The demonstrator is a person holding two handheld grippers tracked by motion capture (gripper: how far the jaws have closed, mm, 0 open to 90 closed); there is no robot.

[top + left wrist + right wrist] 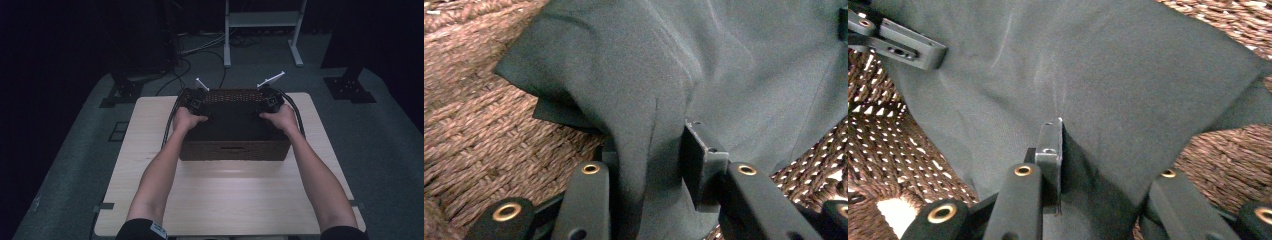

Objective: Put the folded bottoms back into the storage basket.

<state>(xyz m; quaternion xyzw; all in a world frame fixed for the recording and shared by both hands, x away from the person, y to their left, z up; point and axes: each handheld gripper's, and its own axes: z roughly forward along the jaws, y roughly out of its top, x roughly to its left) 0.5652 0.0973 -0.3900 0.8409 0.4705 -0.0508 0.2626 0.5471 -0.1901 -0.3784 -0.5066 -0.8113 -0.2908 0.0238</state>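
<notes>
A dark woven basket sits at the far middle of the light wooden table, with a dark green cloth lying inside it. My left gripper reaches into the basket's far left corner and my right gripper into its far right corner. In the left gripper view a raised fold of the cloth stands between the jaws of the left gripper, which are parted and not clamping it. In the right gripper view the cloth drapes into the gap of the right gripper and covers one jaw. The jaws there stand apart too.
The wicker floor of the basket shows around the cloth. One jaw of the left gripper lies on the cloth's far edge. Behind the table are a white frame stand, floor cables and black stand bases.
</notes>
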